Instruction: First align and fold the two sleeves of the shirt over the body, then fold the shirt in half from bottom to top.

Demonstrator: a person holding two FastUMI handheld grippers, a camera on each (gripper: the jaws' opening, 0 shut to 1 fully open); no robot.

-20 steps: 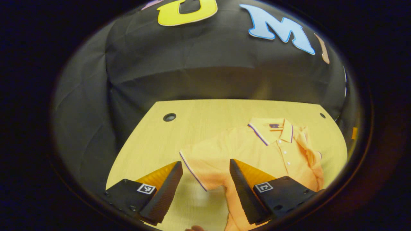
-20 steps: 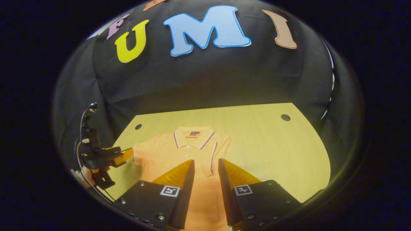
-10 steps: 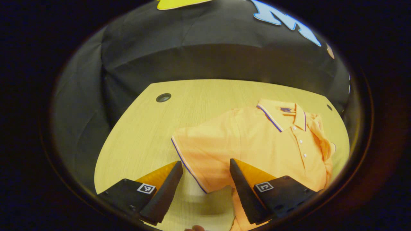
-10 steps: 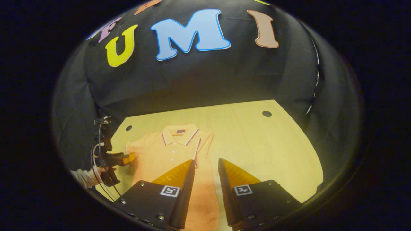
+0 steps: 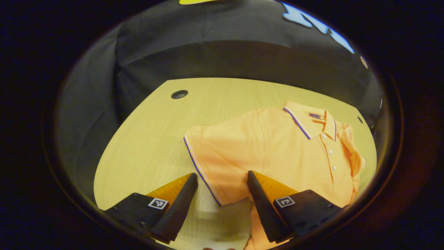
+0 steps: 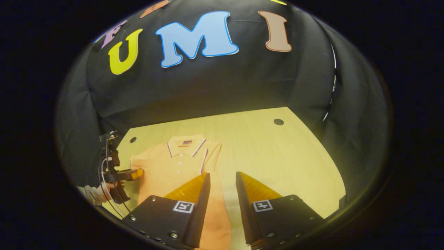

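Note:
An orange polo shirt (image 5: 277,149) lies flat on the wooden table (image 5: 149,139), collar (image 5: 312,119) towards the back wall. Its left sleeve (image 5: 211,163) is spread out, its striped hem running between my left gripper's fingers. My left gripper (image 5: 222,178) is open just in front of that sleeve, above the table. In the right gripper view the shirt (image 6: 173,166) has its right sleeve (image 6: 210,158) folded over the body. My right gripper (image 6: 222,177) hangs open above the shirt's right edge, holding nothing. The left gripper (image 6: 130,174) appears there at the shirt's left side, held by a hand (image 6: 104,189).
Black cloth walls close the booth behind and beside the table. Round cable holes sit near the far corners (image 5: 179,94) (image 6: 278,122). Bare tabletop (image 6: 284,159) stretches to the right of the shirt in the right gripper view.
My left gripper has come closer to the spread sleeve and tilted down. My right gripper has drifted to the right, so the shirt sits further left in its view. Both stay open.

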